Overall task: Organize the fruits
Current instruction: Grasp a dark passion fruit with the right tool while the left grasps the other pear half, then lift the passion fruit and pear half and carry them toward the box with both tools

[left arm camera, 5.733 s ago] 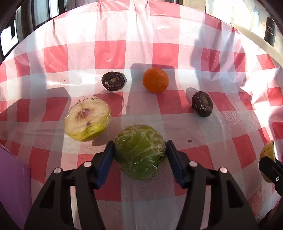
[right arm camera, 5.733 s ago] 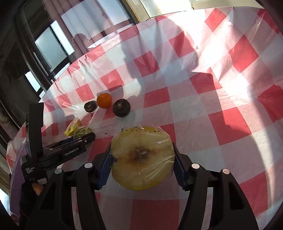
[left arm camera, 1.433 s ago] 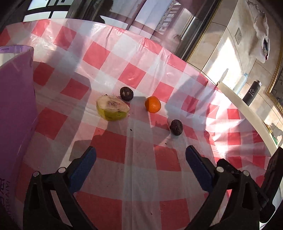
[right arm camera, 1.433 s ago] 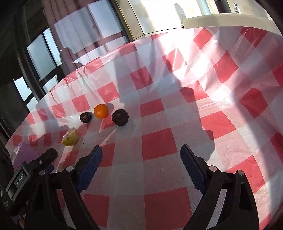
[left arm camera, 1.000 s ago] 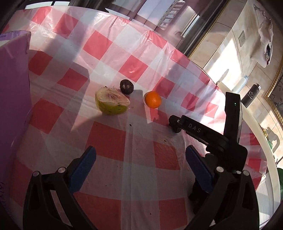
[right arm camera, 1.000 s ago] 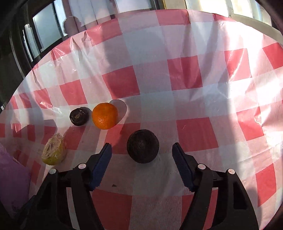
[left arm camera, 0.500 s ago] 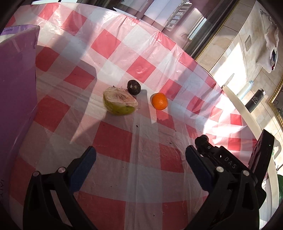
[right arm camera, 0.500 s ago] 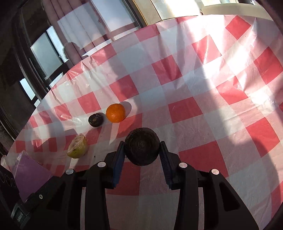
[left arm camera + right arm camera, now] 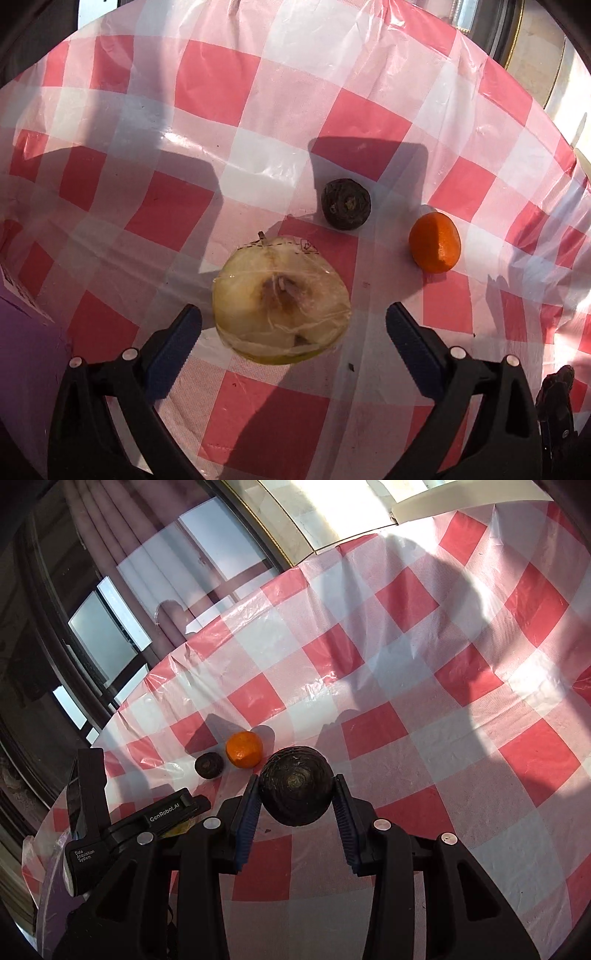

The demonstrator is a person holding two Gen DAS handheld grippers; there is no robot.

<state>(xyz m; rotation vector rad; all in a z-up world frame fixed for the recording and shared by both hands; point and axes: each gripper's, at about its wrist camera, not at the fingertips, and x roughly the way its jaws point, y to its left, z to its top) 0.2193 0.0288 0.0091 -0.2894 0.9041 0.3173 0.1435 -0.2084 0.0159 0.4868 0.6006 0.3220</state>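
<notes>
1. A red-and-white checked tablecloth (image 9: 229,77) covered the table under both tools.
2. The left gripper (image 9: 293,334) was spread wide, empty, with one plastic-wrapped halved fruit (image 9: 281,306) lying between its fingers, nearer the left one.
3. To grip well, it likely needed centring before closing gently on the slippery wrap.
4. The right gripper (image 9: 295,805) was clamped on one dark round fruit (image 9: 295,785), lifted above the cloth.
5. Beyond the left tool lay one orange (image 9: 435,243) and one smaller dark fruit (image 9: 346,203); four fruits in all.
</notes>
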